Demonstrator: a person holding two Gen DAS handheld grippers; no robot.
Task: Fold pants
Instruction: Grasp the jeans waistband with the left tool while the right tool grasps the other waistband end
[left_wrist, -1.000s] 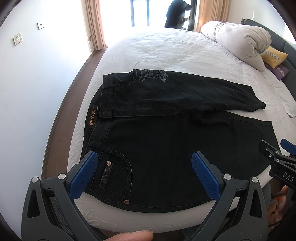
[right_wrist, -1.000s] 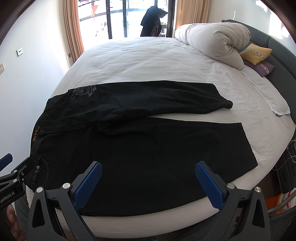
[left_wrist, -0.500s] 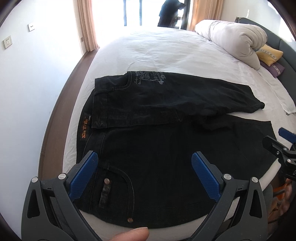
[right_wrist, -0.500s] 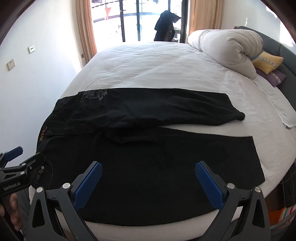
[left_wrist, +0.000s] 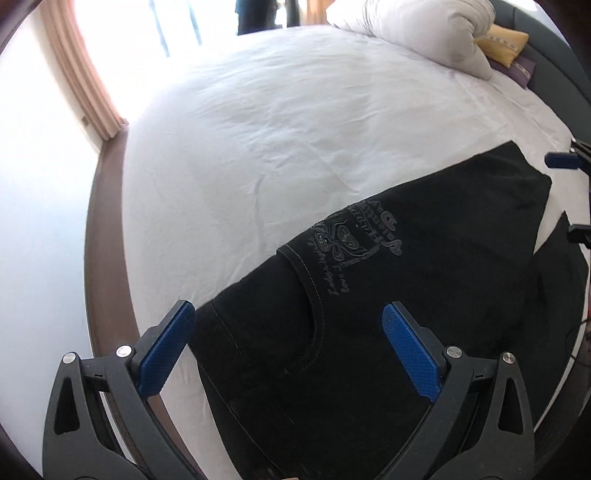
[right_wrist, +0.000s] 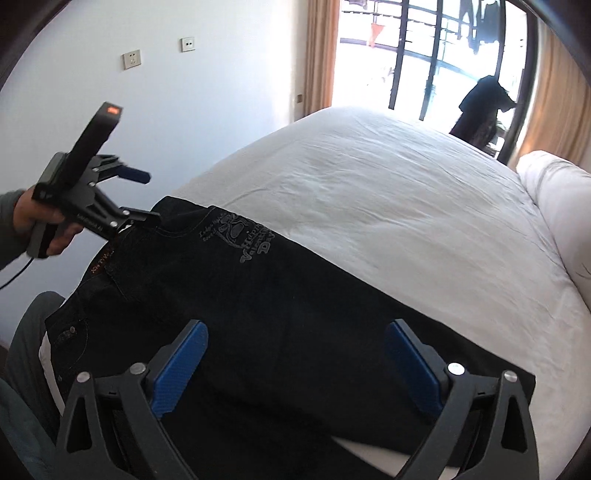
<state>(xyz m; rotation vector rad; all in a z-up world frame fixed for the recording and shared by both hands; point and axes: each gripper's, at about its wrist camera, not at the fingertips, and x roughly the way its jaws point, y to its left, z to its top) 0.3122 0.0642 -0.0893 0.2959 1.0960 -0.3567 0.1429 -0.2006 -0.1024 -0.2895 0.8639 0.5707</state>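
My left gripper (left_wrist: 288, 354) stands with its jaws wide apart and nothing between the blue pads — below it lies the waist end of the black pants (left_wrist: 388, 314), near the stitched pocket and the grey printed emblem (left_wrist: 354, 236). My right gripper (right_wrist: 295, 363) is also spread, though its jaws are closing at this moment; only flat cloth shows between the pads, and they do not press on it. It hangs over the leg end of the pants, close to the near edge of the bed (right_wrist: 388, 192).

In the right wrist view my left hand (right_wrist: 40, 221) can be seen holding its gripper at the waistband corner, tips just at the cloth; whether they touch it I cannot tell.

The pants lie spread across the white sheet along the bed's near edge, one leg already laid over the other, so the garment is halved lengthwise. I judge the two grippers are set at opposite ends of the far edge for the next fold — one hold at the waist, one toward the hem — so the cloth can be carried over evenly.

A rolled duvet (left_wrist: 417, 33) and cushions sit well apart at the head of the bed.
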